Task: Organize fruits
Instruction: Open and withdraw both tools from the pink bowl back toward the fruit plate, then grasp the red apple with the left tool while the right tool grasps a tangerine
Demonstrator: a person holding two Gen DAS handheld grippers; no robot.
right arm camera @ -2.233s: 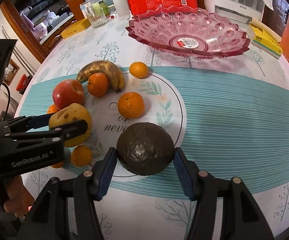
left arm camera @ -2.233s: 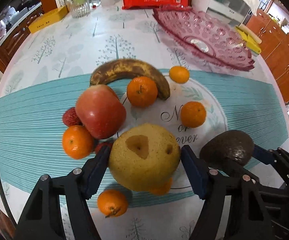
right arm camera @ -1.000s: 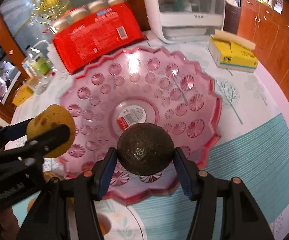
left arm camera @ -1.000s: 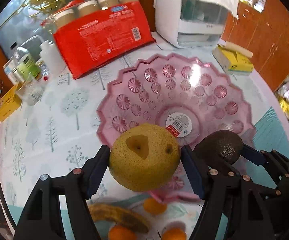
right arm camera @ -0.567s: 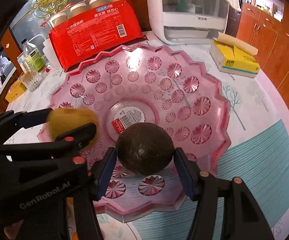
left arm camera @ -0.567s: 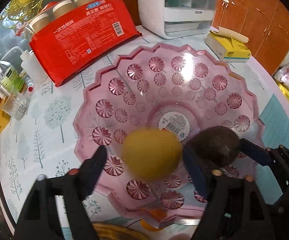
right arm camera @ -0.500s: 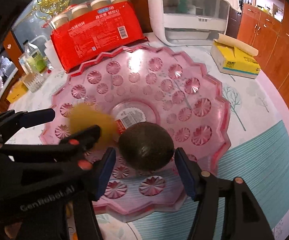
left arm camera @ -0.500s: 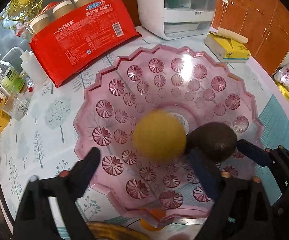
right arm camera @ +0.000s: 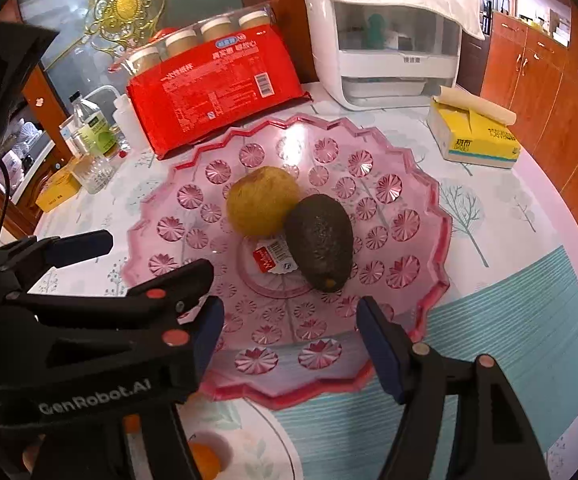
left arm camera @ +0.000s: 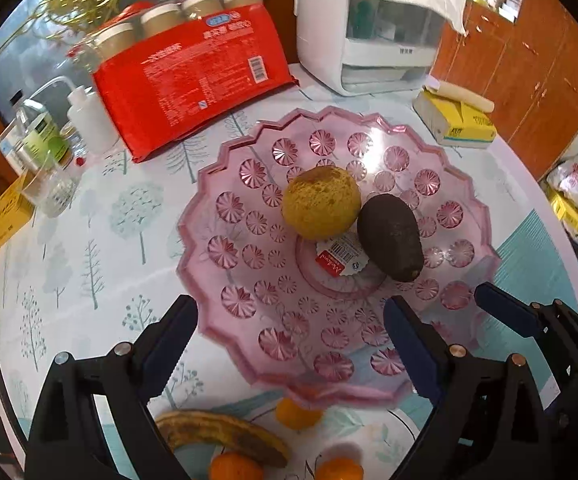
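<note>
The counter (left arm camera: 89,240) carries my pink bowl (left arm camera: 249,304), its near rim just ahead of both my tongs. In the bowl's middle lie the pear (left arm camera: 321,202) and the avocado (left arm camera: 389,237) — touching, the avocado to the right. My left tongs (left arm camera: 289,344) gape wide with nothing between them, and my right tongs (right arm camera: 289,340) are just as wide. A banana (left arm camera: 221,432) and tangerines (left arm camera: 297,414) lie on the counter below the bowl's near rim.

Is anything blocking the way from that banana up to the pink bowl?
Nothing visible does. The banana lies just below the bowl; only a tangerine sits beside that path. The pear and avocado leave room inside.
</note>
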